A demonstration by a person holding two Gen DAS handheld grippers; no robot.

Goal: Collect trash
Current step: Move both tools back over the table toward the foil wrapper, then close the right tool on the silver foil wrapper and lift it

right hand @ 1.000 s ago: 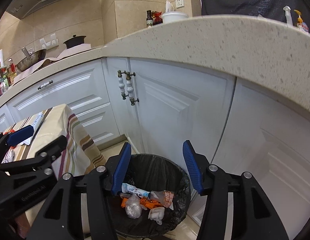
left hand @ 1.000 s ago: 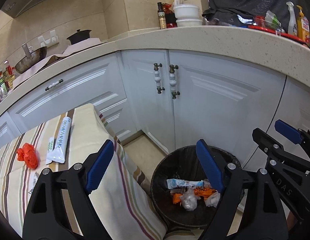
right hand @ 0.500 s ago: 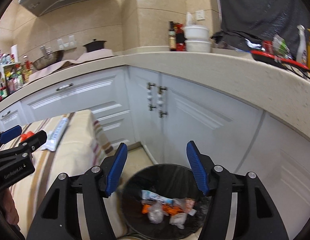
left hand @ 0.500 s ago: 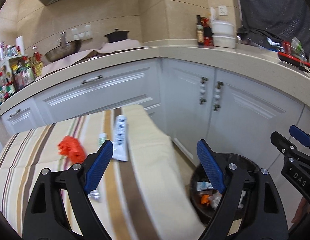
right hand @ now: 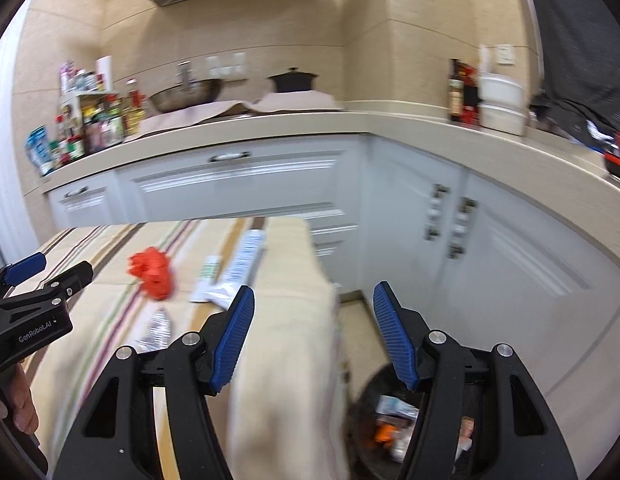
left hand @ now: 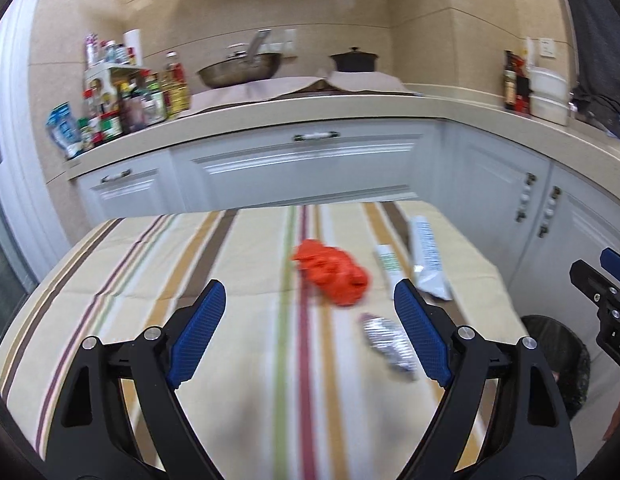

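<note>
Both tongs stand open and empty: left gripper (left hand: 305, 336) over the striped tablecloth (left hand: 149, 280), right gripper (right hand: 314, 332) at its edge, its jaws having just widened. Risk: the crumpled silver foil wrapper (left hand: 388, 340), lying flat just beside the crumpled orange plastic bag (left hand: 332, 276), may slide or let the pads snag cloth. A loosely pinched piece could drop short of the black-lined trash bin (right hand: 366, 432) beside the table.

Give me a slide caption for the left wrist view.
Open left claw above striped table with wrappers and orange scrap.

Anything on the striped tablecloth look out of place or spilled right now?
Four pieces of litter lie loose on the striped tablecloth: a crumpled orange wrapper, a crumpled silver foil wrapper, a small white-and-green packet and a long white wrapper near the edge by the trash bin. Nothing looks spilled or damaged.
</note>
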